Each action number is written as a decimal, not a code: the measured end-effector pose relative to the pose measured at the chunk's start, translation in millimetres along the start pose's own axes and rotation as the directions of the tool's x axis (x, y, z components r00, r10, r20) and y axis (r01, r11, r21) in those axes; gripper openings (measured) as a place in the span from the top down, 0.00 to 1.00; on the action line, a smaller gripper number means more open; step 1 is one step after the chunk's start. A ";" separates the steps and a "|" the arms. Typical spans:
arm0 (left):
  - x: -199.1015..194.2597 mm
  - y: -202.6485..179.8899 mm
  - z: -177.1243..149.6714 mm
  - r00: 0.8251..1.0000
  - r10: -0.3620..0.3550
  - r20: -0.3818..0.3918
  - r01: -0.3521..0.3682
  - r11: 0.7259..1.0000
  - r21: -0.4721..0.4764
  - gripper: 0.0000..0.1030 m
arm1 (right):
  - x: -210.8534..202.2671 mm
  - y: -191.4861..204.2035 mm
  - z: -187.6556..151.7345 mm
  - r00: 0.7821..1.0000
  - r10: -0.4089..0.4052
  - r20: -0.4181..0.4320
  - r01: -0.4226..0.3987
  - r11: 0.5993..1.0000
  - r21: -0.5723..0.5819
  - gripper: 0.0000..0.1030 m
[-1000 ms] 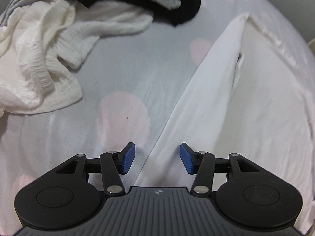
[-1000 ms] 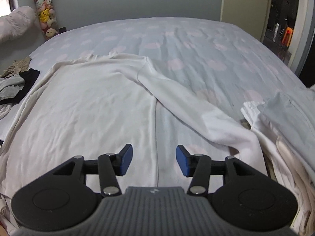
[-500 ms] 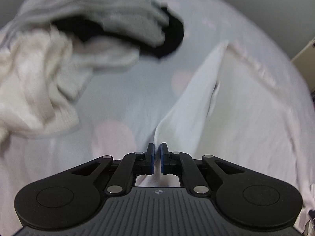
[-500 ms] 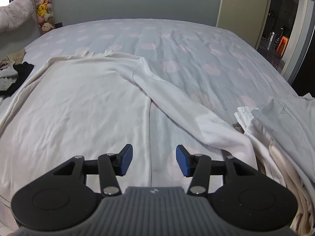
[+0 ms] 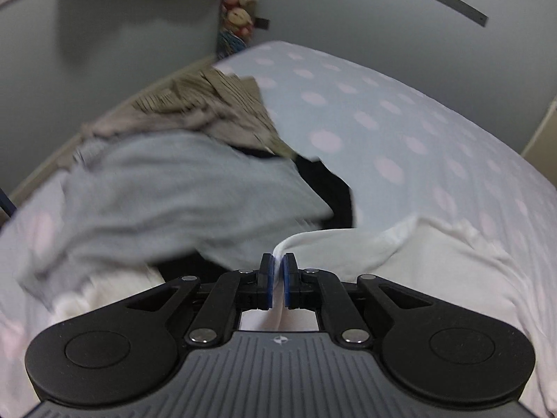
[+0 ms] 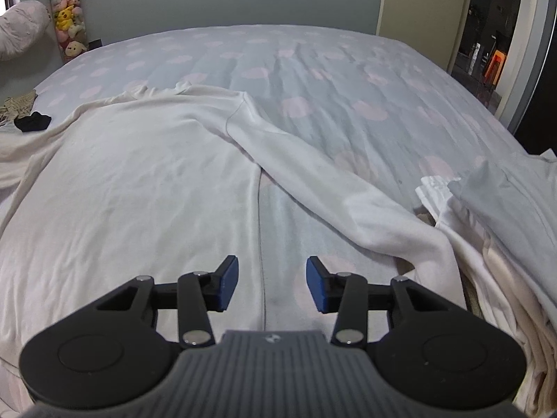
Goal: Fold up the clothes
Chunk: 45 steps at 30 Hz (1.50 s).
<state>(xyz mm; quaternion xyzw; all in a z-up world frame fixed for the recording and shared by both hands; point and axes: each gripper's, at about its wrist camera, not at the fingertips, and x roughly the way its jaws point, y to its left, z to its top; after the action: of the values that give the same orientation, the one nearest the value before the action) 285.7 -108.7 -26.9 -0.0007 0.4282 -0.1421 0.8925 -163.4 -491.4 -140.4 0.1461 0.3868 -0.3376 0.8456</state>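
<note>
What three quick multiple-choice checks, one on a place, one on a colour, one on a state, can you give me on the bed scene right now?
1. Where is the stack of folded clothes relative to the white long-sleeved top in the right wrist view?
A. To its right
B. To its left
C. On top of it

2. What colour are the spots on the bedsheet?
A. Green
B. Pink
C. Black

3. What is the left gripper doing?
A. Standing wide open over bare sheet
B. Shut on a fold of the white top
C. Shut on the black garment

Answers:
1 A, the stack lies at the right edge, beyond the top's sleeve.
2 B, pale pink dots cover the light sheet.
3 B, white cloth is pinched between its blue fingers. The right gripper is closing, its pads pressing on nothing.
</note>
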 end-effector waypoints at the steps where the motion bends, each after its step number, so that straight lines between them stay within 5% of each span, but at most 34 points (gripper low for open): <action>1: 4.3 4.3 6.8 1.000 0.015 0.004 -0.015 1.000 0.005 0.97 | 1.5 0.0 0.2 1.000 -0.002 -0.005 0.002 1.000 0.003 0.55; 5: 37.5 23.4 22.5 0.998 0.064 -0.016 -0.064 0.998 0.003 0.97 | 8.8 2.1 -0.1 1.000 -0.007 -0.023 0.007 1.000 0.000 0.57; 11: 70.5 44.7 19.3 0.998 0.003 -0.067 -0.008 0.998 -0.064 0.94 | 11.5 -1.3 -0.8 1.000 0.008 -0.027 -0.007 0.999 0.031 0.59; 15: 60.3 43.0 9.1 0.999 0.018 -0.038 -0.020 0.998 -0.058 0.65 | 10.4 -10.0 -1.4 1.000 0.025 -0.013 -0.023 0.995 0.093 0.59; 19: 34.3 26.2 -6.9 1.000 0.004 -0.010 -0.004 1.000 0.024 0.57 | 15.4 -17.6 -0.6 0.998 0.051 -0.036 -0.045 0.990 0.135 0.59; 22: 20.5 11.6 -21.5 0.992 -0.069 -0.105 0.080 0.992 0.096 0.55 | 20.4 -16.4 0.0 0.994 0.084 -0.070 -0.074 0.988 0.133 0.58; 24: 16.8 0.2 -36.1 0.968 -0.109 -0.226 0.142 0.980 0.137 0.55 | 22.6 -15.3 0.4 0.993 0.086 -0.086 -0.075 0.989 0.124 0.58; 29: 9.8 -34.3 -92.6 0.876 -0.141 -0.462 0.275 0.932 0.237 0.55 | 19.2 -18.5 0.7 0.992 0.105 -0.076 -0.094 0.986 0.139 0.58; 35: 20.9 -74.0 -157.6 0.752 -0.049 -0.657 0.372 0.854 0.363 0.52 | 23.3 -32.2 -0.3 0.974 0.194 -0.115 -0.166 0.963 0.213 0.56; 39: 33.8 -88.0 -184.5 0.696 0.021 -0.718 0.381 0.837 0.393 0.51 | 44.0 -42.8 -1.1 0.935 0.234 -0.266 -0.157 0.947 0.280 0.56; 45: 45.5 -96.0 -207.3 0.661 0.067 -0.747 0.377 0.831 0.408 0.51 | 71.6 -38.0 -7.8 0.826 0.282 -0.487 -0.167 0.949 0.267 0.59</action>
<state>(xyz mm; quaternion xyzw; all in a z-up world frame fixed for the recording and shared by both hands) 129.9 -187.4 -181.2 0.2647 0.6911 -0.3218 0.5905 -159.9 -548.0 -198.9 0.3660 0.5422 -0.2225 0.7229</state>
